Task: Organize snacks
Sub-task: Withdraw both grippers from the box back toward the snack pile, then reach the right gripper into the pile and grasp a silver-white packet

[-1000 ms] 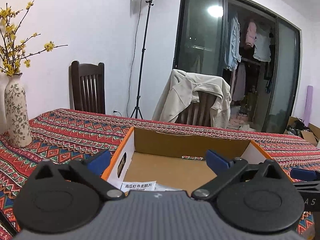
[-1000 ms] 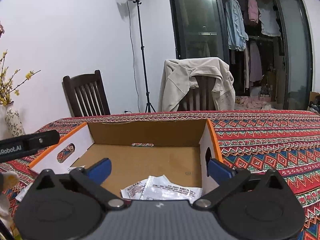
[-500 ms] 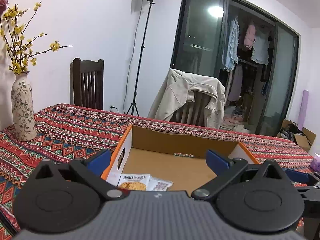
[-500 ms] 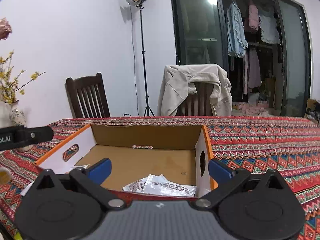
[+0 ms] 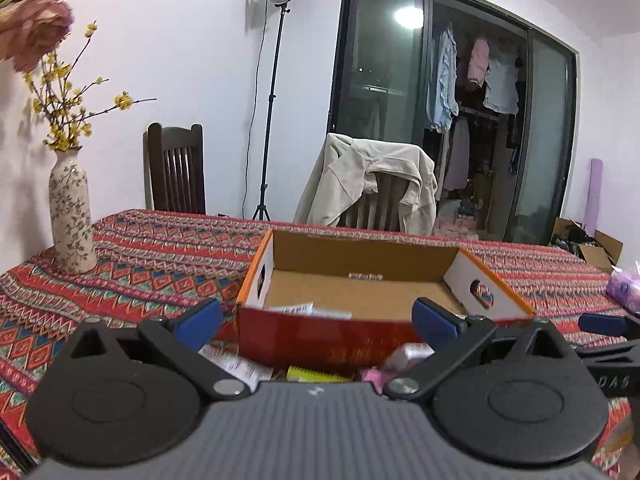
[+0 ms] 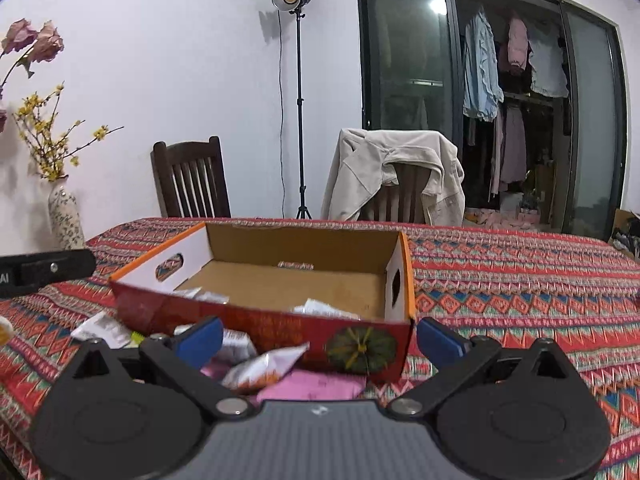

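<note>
Several snack packets (image 6: pixel 264 368) between the right gripper (image 6: pixel 318 338)'s spread jaws.

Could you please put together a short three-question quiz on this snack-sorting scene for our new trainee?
1. True or false: the right gripper is shut on a snack packet.
2. Multiple choice: where do the pink packet and the silver packet lie? A) inside the cardboard box; B) on the patterned tablecloth in front of the box; C) on the wooden chair.
3. Fill in: the flower vase stands to the ____ of the box in the left wrist view.

Key: 1 false, both its fingers stand apart with nothing between them, as with the left gripper; 2 B; 3 left.
</note>
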